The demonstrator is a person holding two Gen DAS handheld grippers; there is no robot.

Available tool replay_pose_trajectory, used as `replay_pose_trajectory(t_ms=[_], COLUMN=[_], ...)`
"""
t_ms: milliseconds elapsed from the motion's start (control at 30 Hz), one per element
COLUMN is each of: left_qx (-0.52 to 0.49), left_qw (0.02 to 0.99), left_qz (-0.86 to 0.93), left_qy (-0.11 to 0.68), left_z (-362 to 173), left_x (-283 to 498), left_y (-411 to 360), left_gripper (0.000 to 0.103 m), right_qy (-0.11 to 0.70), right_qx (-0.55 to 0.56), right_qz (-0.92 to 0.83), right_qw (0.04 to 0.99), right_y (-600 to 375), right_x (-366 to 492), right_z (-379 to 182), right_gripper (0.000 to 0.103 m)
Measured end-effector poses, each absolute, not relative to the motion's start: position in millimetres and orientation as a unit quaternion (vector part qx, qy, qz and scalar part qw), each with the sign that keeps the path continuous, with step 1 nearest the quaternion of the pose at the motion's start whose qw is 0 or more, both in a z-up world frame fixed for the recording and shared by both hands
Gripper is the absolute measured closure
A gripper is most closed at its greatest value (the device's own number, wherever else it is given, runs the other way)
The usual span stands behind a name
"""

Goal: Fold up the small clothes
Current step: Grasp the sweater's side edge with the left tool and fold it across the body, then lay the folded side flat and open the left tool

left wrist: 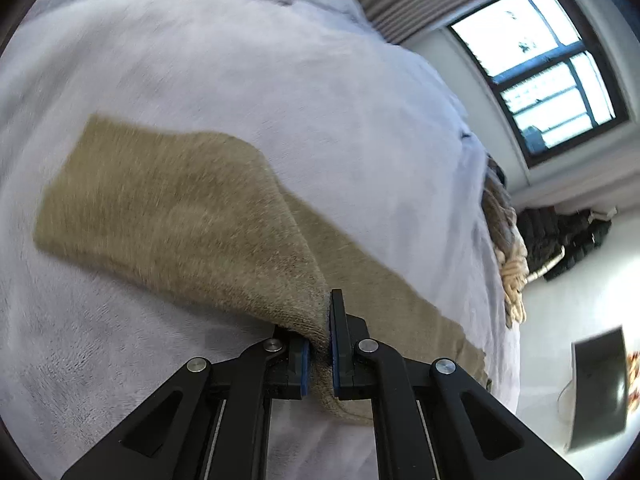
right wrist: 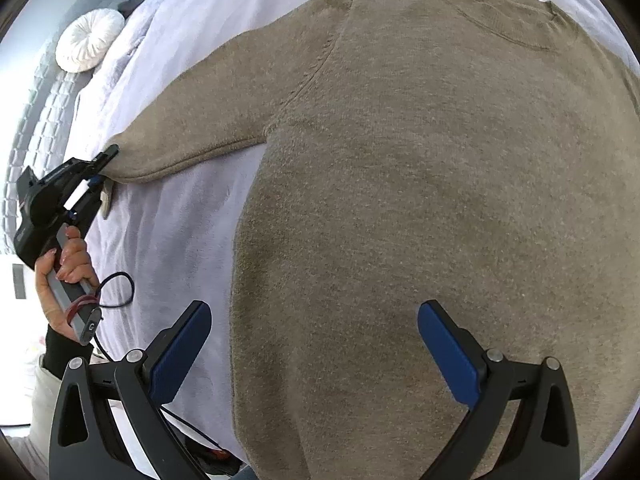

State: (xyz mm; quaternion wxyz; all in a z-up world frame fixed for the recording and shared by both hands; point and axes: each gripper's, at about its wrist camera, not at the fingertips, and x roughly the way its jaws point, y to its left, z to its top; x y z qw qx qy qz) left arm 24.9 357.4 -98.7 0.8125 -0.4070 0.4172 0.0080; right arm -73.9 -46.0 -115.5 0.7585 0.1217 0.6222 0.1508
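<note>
A tan knitted sweater point(right wrist: 420, 200) lies flat on a pale lilac blanket point(right wrist: 168, 220), neck at the far side. Its left sleeve point(right wrist: 208, 112) stretches out to the left. There my left gripper point(right wrist: 106, 164), held by a hand point(right wrist: 72, 256), is shut on the cuff. In the left wrist view the sleeve point(left wrist: 180, 208) lifts off the blanket point(left wrist: 240, 60) into the left gripper point(left wrist: 320, 334), the cuff pinched between the blue pads. My right gripper point(right wrist: 314, 316) hangs open over the sweater's lower body, near its left side edge, with nothing between its fingers.
A round white pillow point(right wrist: 90, 40) sits at the far left by the grey headboard. A cream knitted throw point(left wrist: 508, 256) hangs at the bed's right edge, with dark items point(left wrist: 568, 236) on the floor under a window point(left wrist: 548, 68). A black cable point(right wrist: 120, 288) trails from the left handle.
</note>
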Motion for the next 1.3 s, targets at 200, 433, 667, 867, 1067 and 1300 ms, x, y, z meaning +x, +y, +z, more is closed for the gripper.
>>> replay_pose_trajectory(t_ms=[200, 433, 667, 867, 1067, 1300], left_qx=[-0.337, -0.251, -0.149, -0.023, 0.018, -0.003], left_qw=[0.85, 0.856, 0.818, 0.8, 0.81, 0.83], left_qz=[-0.066, -0.212, -0.317, -0.282, -0.24, -0.226], left_qy=[0.401, 0.4, 0.456, 0.528, 0.534, 0.509], left_z=[-42, 16, -3, -70, -75, -32], left_x=[43, 73, 80, 69, 57, 63], left_y=[296, 160, -17, -100, -94, -45], left_gripper=[0.095, 0.095, 0.095, 0.095, 0.046, 0.04], right_qy=[0.604, 0.575, 0.554, 0.562, 0.561, 0.529], right_qx=[0.158, 0.203, 0.245, 0.267, 0.256, 0.14], right_qz=[0.143, 0.101, 0.024, -0.023, -0.026, 0.006], right_qw=[0.768, 0.786, 0.796, 0.782, 0.787, 0.837], right_y=[-80, -148, -245, -300, -316, -284], right_x=[-79, -88, -103, -114, -109, -68], right_z=[-112, -100, -98, -118, -119, -88], right_gripper=[0.0, 0.0, 0.0, 0.0, 0.0, 0.0])
